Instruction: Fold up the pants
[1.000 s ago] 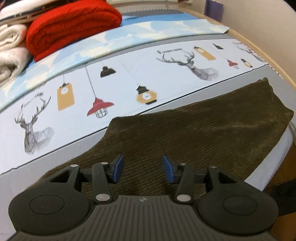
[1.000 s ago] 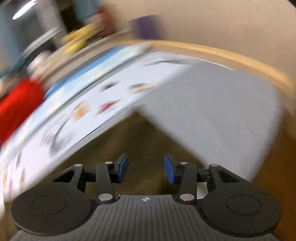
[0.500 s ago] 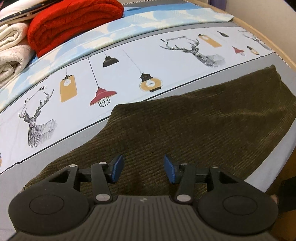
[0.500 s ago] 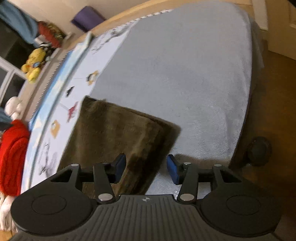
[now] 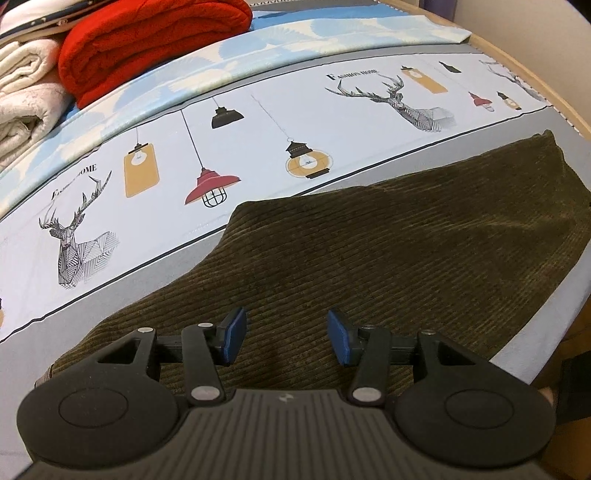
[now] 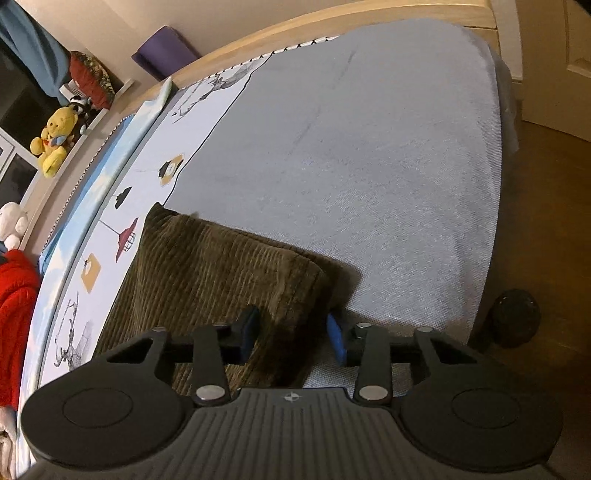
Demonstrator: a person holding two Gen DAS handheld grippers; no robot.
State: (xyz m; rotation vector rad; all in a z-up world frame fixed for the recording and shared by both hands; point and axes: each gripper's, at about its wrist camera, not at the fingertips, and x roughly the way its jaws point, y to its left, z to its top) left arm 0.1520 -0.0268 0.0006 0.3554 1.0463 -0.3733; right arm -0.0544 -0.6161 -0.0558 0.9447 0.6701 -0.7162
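Both grippers hover with jaws apart over one pair of folded olive corduroy pants (image 5: 388, 258) on a bed.

Left gripper (image 5: 285, 336) hangs above the middle of the pants, holding nothing; right gripper (image 6: 291, 336) sits at their corner edge, jaws spread to either side of the fold, not clamped. The pants lie near the front edge of a grey bedsheet (image 6: 369, 147), beside a printed band (image 5: 258, 140) with deer heads and hanging lamps, where "Fashion Home" can be read. One red folded blanket (image 5: 147, 40) and one white blanket (image 5: 26, 88) are stacked at the back. One yellow plush toy (image 6: 51, 140) sits on a ledge by the wooden bed frame (image 6: 332, 26), and one purple mat (image 6: 166, 51) leans against the wall.
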